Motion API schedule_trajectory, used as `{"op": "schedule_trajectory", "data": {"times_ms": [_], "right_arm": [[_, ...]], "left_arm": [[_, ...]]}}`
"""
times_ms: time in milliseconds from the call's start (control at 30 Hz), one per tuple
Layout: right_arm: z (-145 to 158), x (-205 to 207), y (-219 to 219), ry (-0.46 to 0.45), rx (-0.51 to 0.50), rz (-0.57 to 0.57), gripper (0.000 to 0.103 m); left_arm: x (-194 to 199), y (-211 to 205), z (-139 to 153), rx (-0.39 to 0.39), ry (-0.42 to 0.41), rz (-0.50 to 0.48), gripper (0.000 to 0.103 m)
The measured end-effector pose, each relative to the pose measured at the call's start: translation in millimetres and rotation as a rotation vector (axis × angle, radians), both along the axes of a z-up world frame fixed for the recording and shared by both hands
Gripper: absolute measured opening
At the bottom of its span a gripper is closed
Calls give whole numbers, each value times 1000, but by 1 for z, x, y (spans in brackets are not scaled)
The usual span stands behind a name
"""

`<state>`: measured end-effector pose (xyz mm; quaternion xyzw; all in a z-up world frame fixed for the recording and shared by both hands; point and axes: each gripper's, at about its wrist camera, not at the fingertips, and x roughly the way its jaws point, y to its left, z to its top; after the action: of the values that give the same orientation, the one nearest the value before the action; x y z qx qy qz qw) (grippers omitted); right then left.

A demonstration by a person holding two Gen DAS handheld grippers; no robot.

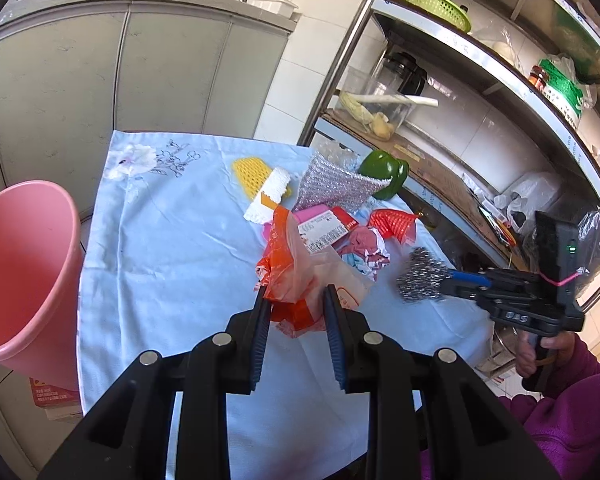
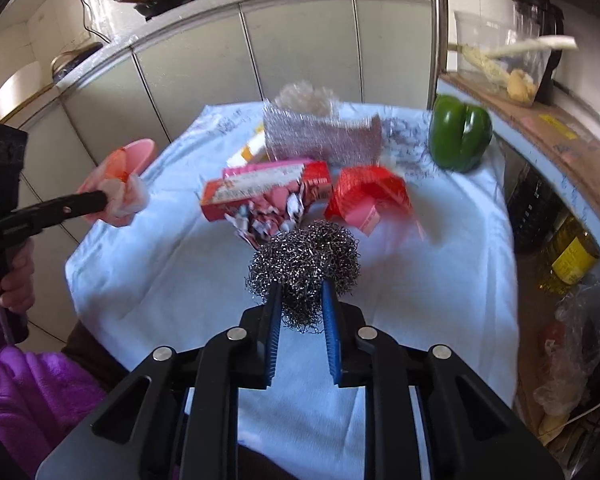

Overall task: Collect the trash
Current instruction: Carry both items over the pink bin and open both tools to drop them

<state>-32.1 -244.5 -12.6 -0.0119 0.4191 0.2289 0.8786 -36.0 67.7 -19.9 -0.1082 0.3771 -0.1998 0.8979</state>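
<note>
Pale blue cloth (image 1: pixel 172 248) covers a kitchen table, with a pink bin (image 1: pixel 24 264) standing at its left edge. Left gripper (image 1: pixel 296 300) is clamped on an orange plastic bag (image 1: pixel 296 272), lifted near the bin; right gripper (image 2: pixel 302 294) pinches a steel wool ball (image 2: pixel 304 260) just beside a red box (image 2: pixel 260 190) and a green pepper (image 2: pixel 458 138).
</note>
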Motion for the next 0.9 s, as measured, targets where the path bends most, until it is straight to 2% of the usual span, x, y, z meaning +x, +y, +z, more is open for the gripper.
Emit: {"op": "schedule_trajectory", "data": {"times_ms": [167, 367, 700, 900], "right_arm": [[25, -1, 5, -40, 66, 35, 20], [44, 13, 43, -72, 112, 141, 20], [60, 45, 146, -79, 149, 358, 20], [64, 62, 217, -57, 163, 467, 20]], "left_arm": [[-2, 10, 6, -12, -25, 34, 26], [-16, 36, 18, -9, -81, 134, 26], [-43, 104, 31, 50, -140, 438, 26], [-44, 140, 25, 98, -116, 610, 26]]}}
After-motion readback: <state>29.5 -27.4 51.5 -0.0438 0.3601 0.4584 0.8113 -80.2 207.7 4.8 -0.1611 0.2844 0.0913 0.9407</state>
